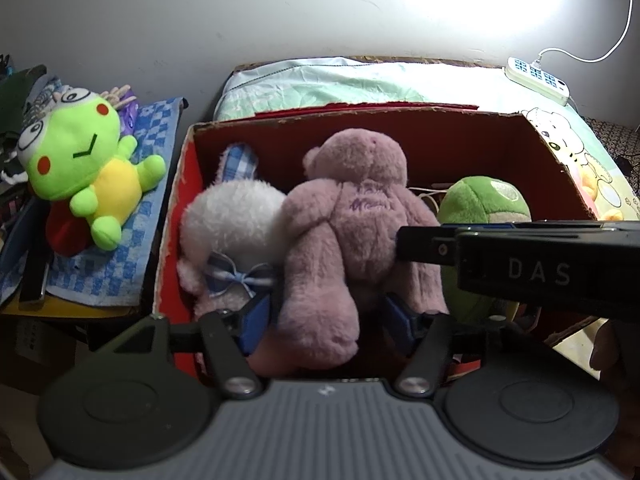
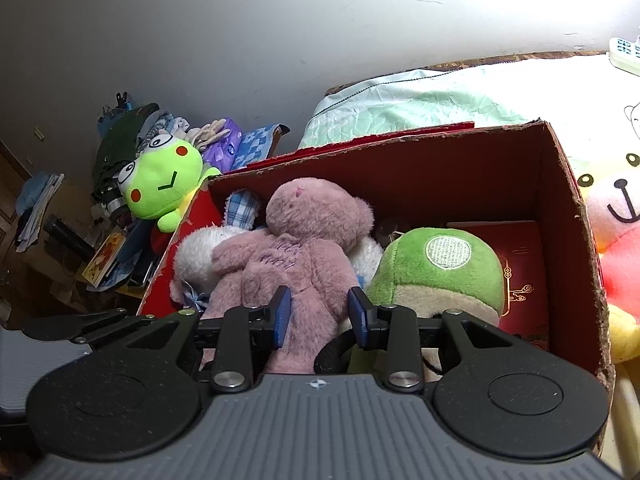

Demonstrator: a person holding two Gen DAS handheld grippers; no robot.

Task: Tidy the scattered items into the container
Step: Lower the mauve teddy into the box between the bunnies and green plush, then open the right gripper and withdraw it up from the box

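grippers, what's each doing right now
Left gripper: open, straddling the pink bear, not clamped.
Right gripper: open, holding nothing, above the bear.

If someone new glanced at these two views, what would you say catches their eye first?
The mauve teddy bear lying face down in the middle of the red cardboard box dominates both views, wedged between a white plush bunny and a green plush. Next comes the bright lime frog plush, outside the box to its left on a blue checked towel. Both hand-held grippers hang open over the bear's legs.
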